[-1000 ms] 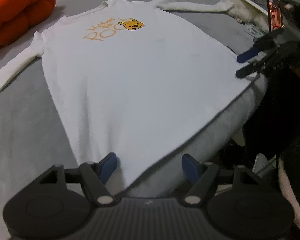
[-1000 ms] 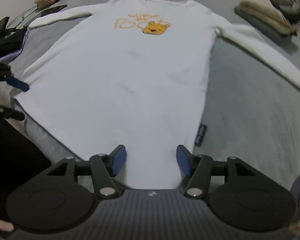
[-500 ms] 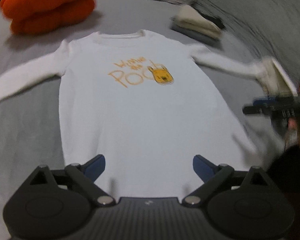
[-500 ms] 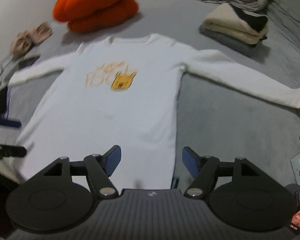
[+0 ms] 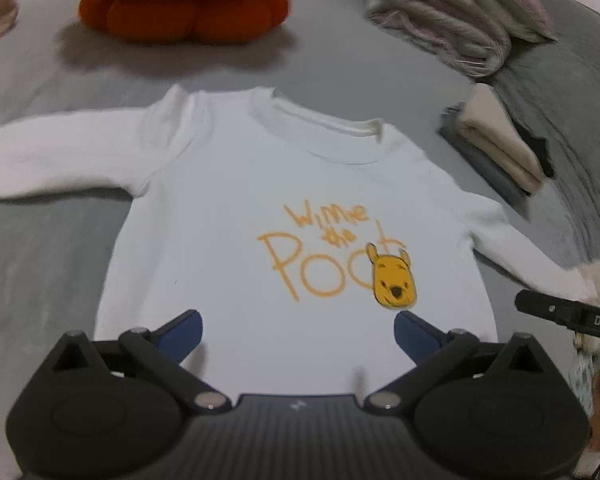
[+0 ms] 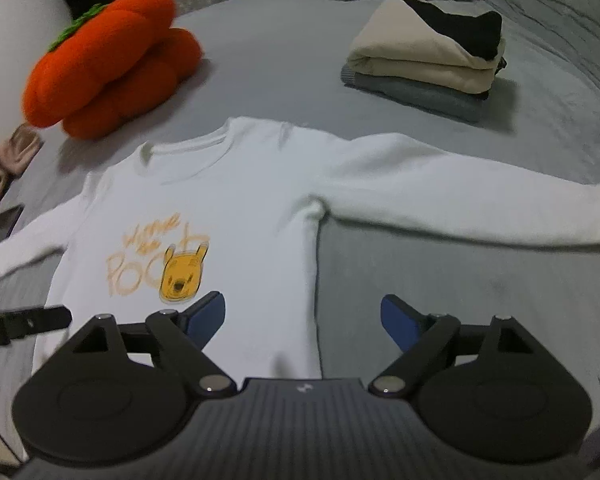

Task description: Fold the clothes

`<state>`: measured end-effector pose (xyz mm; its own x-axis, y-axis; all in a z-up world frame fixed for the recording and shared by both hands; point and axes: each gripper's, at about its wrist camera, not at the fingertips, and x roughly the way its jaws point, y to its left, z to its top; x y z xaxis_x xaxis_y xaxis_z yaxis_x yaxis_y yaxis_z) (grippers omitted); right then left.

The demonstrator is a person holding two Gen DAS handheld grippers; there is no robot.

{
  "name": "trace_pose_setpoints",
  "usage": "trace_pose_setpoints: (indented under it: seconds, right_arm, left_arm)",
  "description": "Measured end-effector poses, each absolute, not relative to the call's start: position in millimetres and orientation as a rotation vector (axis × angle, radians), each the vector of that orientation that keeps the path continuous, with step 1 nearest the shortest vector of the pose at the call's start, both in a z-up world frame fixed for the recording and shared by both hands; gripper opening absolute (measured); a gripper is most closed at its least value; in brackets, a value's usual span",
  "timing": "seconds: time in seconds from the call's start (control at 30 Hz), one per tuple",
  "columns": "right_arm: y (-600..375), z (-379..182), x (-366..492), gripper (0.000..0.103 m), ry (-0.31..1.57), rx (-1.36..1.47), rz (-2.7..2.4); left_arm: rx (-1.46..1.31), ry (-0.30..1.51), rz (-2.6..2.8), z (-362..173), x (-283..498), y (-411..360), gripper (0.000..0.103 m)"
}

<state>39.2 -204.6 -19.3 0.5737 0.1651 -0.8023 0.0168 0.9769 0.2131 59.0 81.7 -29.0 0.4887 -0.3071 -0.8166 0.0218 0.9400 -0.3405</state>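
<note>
Sweatshirt (image 5: 236, 280) is being approached for sleeve folding; left gripper (image 5: 298, 334) and right gripper (image 6: 302, 316) are being opened, nothing held

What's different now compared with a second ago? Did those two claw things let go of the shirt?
Yes. Both had the hem of the white sweatshirt between their fingers; now the left gripper and right gripper have travelled up over its chest, jaws opening with nothing between them. The sweatshirt stays flat, sleeves spread. The orange pumpkin cushion and folded clothes pile have not moved.
</note>
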Motion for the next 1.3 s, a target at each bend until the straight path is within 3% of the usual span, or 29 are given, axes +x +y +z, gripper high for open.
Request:
trace_pose_setpoints:
  seconds: [0.17, 0.57, 0.9, 1.2, 1.23, 1.3]
  right_arm:
    - [-222.1, -31.4, 56.7, 0.088, 0.904, 0.256, -0.009]
    - [-290.8, -46.7, 42.4, 0.088, 0.813, 0.429, -0.327]
    - [-329.9, -55.5, 33.8, 0.088, 0.777, 0.516, -0.556]
    - [-354.0, -76.3, 40.7, 0.088, 0.742, 0.536, -0.674]
    - [-352.1, -77.0, 42.4, 0.087, 0.735, 0.514, -0.675]
    - [-349.1, -77.9, 44.5, 0.076, 0.715, 0.480, -0.677]
  left_arm:
    - [-0.308, 0.944, -0.196, -33.8, 71.2, 82.0, 0.102]
    - [-0.362, 0.921, -0.111, -33.7, 83.7, 87.0, 0.102]
    - [-0.312, 0.749, -0.150, -14.3, 72.7, 75.5, 0.102]
    - [-0.285, 0.754, -0.150, -20.4, 73.9, 78.6, 0.102]
    - [-0.289, 0.761, -0.148, -21.9, 74.5, 79.6, 0.102]
    - [-0.301, 0.773, -0.145, -24.3, 75.5, 81.7, 0.102]
